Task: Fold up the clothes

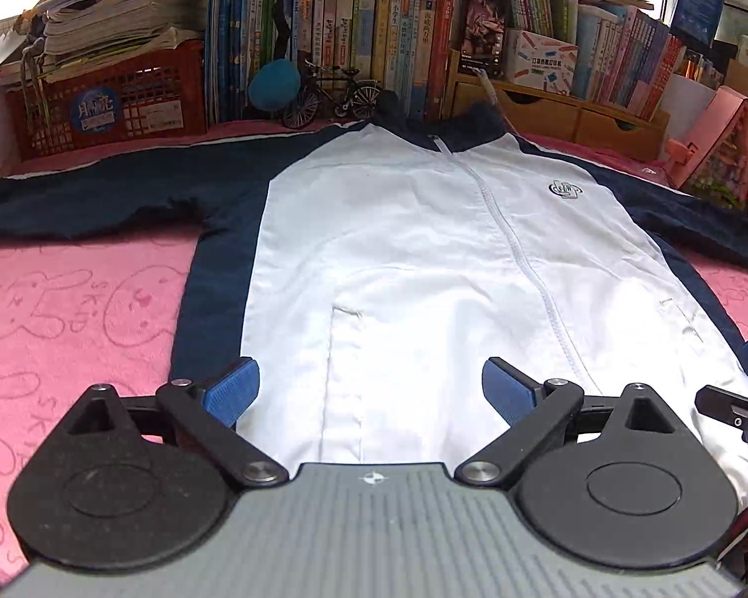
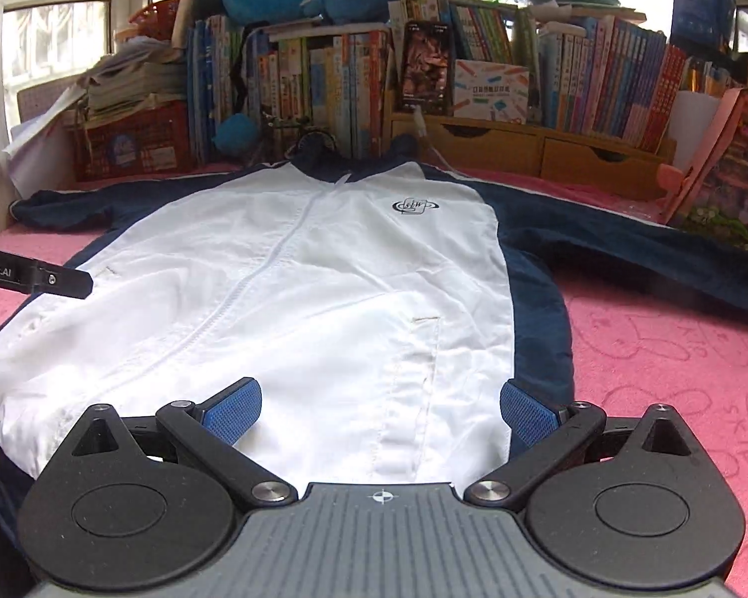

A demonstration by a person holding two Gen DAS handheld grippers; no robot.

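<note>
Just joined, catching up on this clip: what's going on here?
A person holds two grippers over a white and navy jacket spread flat, zipped front up, on a pink blanket. The left gripper and right gripper both hover near the hem with jaws open, gripping nothing. Both sleeves lie stretched outward, so no fold is made yet. Books line the back.

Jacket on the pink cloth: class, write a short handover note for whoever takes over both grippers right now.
Left gripper: open, empty, poised over the hem on the wearer's right side.
Right gripper: open, empty, poised over the hem on the other side.
Jacket: white front up, zipped, spread flat on the pink cloth, collar toward the books, both navy sleeves stretched out sideways.
Done: jacket laid out; no fold visible yet.
Left: fold the sleeves in, then the body.
</note>
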